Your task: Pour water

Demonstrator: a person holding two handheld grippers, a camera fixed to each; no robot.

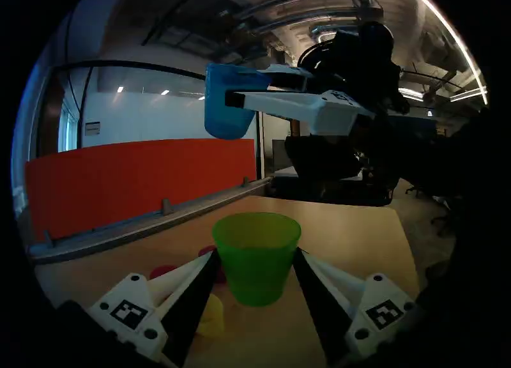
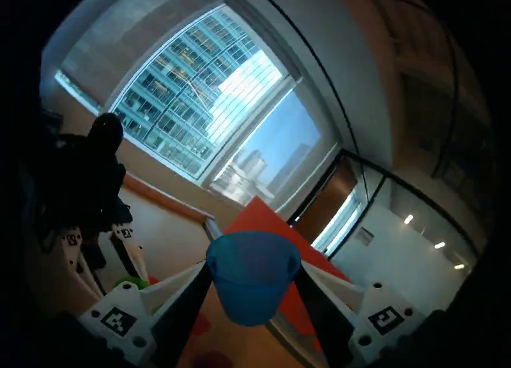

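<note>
Bottom centre of left gripper view: left gripper is pinching a translucent green plastic cup, both fingers pressing its sides, over the tan wooden table. Right gripper is clamping a blue plastic cup, which is hanging upper centre, above the green one and apart from it. Contents of both cups: can't tell. Small red and yellow items are sitting half-hidden behind the left finger.
</note>
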